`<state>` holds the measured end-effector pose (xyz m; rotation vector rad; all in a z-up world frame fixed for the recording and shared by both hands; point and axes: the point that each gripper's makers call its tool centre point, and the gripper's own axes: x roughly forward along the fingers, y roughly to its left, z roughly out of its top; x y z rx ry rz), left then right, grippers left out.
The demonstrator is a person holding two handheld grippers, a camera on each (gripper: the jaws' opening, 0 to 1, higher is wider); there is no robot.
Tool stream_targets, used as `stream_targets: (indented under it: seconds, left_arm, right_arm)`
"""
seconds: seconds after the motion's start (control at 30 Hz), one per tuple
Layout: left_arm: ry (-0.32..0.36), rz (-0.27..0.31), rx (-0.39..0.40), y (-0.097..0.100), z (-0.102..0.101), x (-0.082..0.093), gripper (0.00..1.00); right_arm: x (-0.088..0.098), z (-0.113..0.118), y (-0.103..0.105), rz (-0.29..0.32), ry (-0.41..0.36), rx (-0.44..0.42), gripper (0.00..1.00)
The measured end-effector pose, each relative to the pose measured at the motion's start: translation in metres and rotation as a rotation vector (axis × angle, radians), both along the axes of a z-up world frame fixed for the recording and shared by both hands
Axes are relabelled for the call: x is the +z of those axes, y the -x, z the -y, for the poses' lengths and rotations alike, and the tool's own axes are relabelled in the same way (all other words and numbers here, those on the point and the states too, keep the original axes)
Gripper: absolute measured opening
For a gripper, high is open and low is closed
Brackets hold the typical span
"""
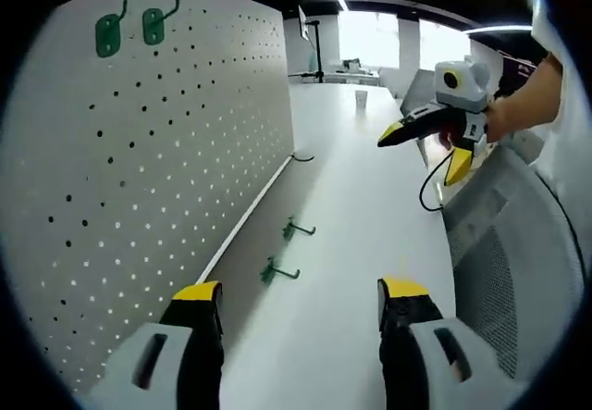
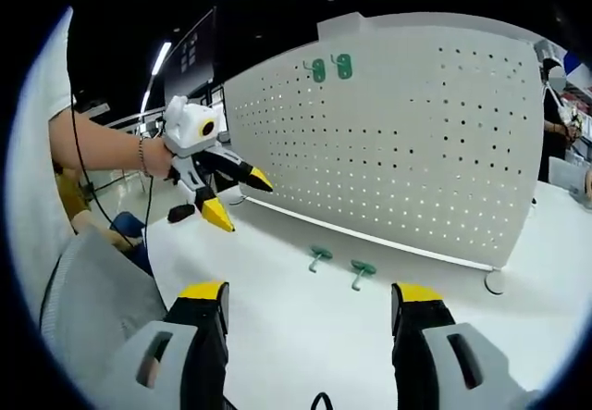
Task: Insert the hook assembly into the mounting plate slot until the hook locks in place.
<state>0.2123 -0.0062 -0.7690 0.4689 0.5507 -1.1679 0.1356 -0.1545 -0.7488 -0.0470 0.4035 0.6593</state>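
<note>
Both tools open, nothing held. Left tool [image 1: 301, 304] jaws spread wide over bare white bench [image 1: 361, 197]; right tool [image 2: 312, 308] same.

Count: 2 green hooks [image 1: 279, 271] [image 1: 298, 229] loose on bench, ahead of left tool jaws, close to pegboard foot. Same 2 sit ahead of right tool [image 2: 320, 257] [image 2: 361, 271], side by side, not touching. 2 more green hooks hung on pegboard [image 1: 157, 151], top corner [image 1: 108, 33] [image 1: 154, 24].

Each loose hook: small green plate w/ thin bent wire arm.

Pegboard stands upright on bench; open bench betw. loose hooks and both tools. Grey mesh chair [image 1: 518, 271] at bench edge, right of left tool.
</note>
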Motion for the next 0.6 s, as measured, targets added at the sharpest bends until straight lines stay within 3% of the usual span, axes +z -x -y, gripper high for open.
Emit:
stream_targets:
  seconds: [0.6]
  left_arm:
    - [-0.073,-0.043,-0.079,-0.012,0.007,-0.029,0.7]
  right_arm:
    - [-0.005,0.006,0.005,-0.016,0.009,-0.01,0.69]
